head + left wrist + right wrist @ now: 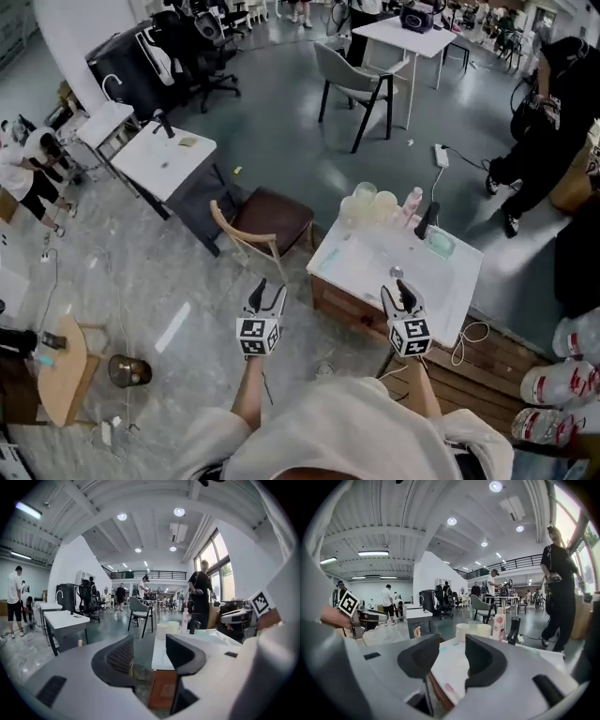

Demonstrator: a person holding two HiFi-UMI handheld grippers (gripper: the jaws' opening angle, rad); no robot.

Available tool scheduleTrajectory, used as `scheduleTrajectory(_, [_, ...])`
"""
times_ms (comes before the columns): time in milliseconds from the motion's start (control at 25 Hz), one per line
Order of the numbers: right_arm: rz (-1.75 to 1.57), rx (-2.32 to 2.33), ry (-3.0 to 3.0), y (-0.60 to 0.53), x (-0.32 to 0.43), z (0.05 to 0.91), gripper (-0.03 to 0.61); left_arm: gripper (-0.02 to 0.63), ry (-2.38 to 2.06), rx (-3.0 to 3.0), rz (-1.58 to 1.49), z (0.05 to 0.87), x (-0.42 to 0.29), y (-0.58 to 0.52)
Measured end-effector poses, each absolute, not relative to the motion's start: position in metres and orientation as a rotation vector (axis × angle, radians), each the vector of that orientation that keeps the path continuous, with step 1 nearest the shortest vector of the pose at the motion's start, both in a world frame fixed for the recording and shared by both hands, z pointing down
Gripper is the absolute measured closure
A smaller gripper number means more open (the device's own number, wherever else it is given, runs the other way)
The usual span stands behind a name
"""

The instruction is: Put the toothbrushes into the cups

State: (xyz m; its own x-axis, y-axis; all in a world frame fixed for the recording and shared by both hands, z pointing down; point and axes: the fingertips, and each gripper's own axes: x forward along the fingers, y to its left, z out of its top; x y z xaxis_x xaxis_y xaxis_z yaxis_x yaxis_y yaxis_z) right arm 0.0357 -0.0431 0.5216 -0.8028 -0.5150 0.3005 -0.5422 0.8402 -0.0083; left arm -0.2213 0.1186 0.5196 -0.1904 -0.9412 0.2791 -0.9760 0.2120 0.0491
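A white washbasin counter stands ahead of me on a wooden cabinet. Three pale cups are clustered at its far left corner; they also show as cups in the left gripper view and cups in the right gripper view. A thin teal strip and a pink strip lie flat on the counter's near left part, too small to tell whether they are toothbrushes. My left gripper hangs open and empty over the floor, left of the counter. My right gripper is open and empty above the counter's near edge.
A pink bottle, black faucet and green soap dish sit at the counter's back. A brown-seated wooden chair stands just left of it. A person in black is at the far right. Plastic bottles lie at lower right.
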Motion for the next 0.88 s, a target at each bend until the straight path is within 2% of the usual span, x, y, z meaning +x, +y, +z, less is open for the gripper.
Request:
scheduleTrajectory(440, [0.191,0.993,-2.647,-0.058,0.062,0.531,0.432,0.399,-2.051,2.004,0.278,0.535,-0.205,0.054])
scheduleTrajectory(880, [0.221,1.305,-2.533,-0.103,0.042,0.528,0.431,0.400,-1.826,2.253,0.338,0.531,-0.241,-0.057])
